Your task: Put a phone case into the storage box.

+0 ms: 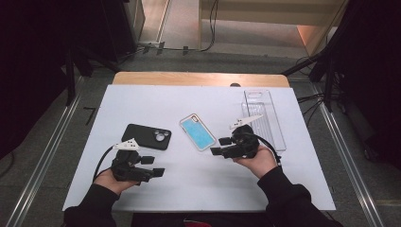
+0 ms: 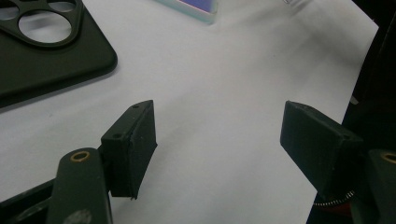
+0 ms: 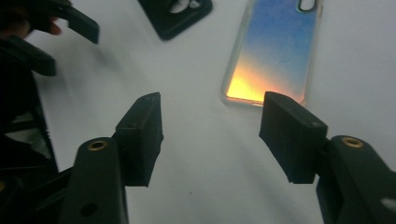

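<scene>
A: Two phone cases lie on the white bench (image 1: 198, 189). Landmark: the blue phone case (image 1: 197, 132), flat near the bench's middle, seen in the right gripper view with a blue-to-orange back (image 3: 271, 51).

B: And the hand-held grippers, relative to it?

A: The right hand-held gripper (image 1: 220, 146) sits just right of the blue phone case, jaws pointing toward it and spread with only bare bench between them (image 3: 210, 135); it grips nothing and does not touch the case. The left hand-held gripper (image 1: 153, 166) lies well to the case's left and nearer the person, jaws likewise apart over bare bench (image 2: 217, 144), empty.

B: Other objects around the landmark?

A: The black phone case (image 1: 146, 136), with a round camera cut-out, lies left of the blue phone case, apart from it, and just beyond the left hand-held gripper. The clear plastic tray (image 1: 263, 118) lies right of the blue phone case, beyond the right hand-held gripper, reaching the bench's far edge.

B: Anything obstructing?

A: Nothing lies between the right jaws and the blue phone case's near end. The black phone case stands beside the left jaws, not between them.
</scene>
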Motion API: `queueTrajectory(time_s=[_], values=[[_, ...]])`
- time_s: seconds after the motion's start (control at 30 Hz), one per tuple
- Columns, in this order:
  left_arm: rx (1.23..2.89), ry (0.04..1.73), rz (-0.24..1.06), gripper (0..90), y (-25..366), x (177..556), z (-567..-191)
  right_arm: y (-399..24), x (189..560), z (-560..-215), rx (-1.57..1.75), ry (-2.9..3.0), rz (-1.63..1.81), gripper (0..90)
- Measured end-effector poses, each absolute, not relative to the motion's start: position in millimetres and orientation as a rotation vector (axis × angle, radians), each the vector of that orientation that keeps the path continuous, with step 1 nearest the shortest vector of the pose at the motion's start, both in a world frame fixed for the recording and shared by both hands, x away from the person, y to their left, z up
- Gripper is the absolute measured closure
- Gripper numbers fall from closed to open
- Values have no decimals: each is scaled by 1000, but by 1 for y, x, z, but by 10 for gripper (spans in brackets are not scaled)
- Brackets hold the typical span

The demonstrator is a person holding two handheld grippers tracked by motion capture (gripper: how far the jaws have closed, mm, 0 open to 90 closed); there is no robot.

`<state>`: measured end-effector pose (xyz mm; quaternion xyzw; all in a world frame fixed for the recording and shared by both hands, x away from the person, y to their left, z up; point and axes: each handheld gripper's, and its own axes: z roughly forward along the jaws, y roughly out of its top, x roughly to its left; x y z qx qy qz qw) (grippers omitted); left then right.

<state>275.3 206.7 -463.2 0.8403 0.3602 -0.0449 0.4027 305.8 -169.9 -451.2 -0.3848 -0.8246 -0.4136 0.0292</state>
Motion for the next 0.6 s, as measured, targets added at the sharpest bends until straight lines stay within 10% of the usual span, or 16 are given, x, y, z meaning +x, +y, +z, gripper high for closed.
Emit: queueTrajectory(time_s=[0.6], values=[[2118,897,-115,270,206,275,-464,-218,264,-461,-1156,-2532,-1268,203]])
